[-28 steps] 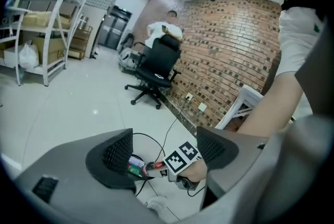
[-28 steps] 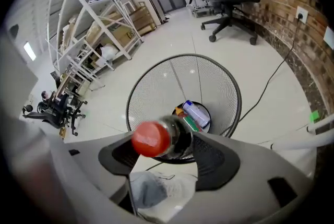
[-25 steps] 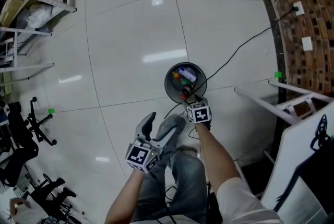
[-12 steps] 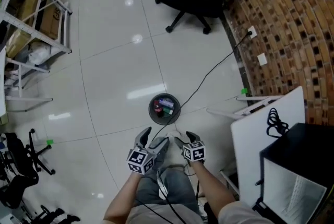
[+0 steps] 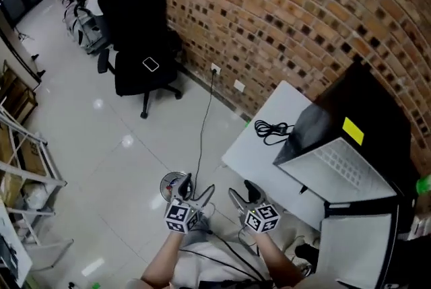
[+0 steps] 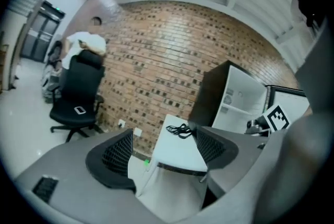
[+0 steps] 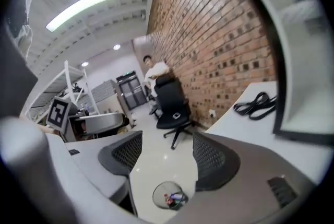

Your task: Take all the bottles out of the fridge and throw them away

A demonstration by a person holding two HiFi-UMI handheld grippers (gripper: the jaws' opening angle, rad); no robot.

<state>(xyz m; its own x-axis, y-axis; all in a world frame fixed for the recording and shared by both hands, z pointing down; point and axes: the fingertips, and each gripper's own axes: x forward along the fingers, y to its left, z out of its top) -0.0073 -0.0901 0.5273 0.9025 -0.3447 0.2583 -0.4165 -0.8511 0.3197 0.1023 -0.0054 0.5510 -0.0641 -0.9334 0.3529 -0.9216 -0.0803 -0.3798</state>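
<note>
Left gripper (image 6: 162,150), right gripper (image 7: 162,157): jaws apart, empty. Beneath, on the floor (image 5: 121,112), bin (image 7: 169,197) holding discarded bottles (image 7: 175,198). Beyond, bench (image 5: 269,153) and open fridge (image 5: 350,95), contents unreadable. Advisable for next pick: level entry, jaws wide, squeeze at bottle's body.

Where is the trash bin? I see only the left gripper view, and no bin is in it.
Observer: In the head view the bin stands on the floor, just beyond the left gripper.
Operator: Is something inside it?
Observer: Yes. The right gripper view looks down into it and shows colourful items, apparently bottles.
Operator: Does the right gripper hold anything?
Observer: No. The right gripper has its jaws apart, with nothing between them.
</note>
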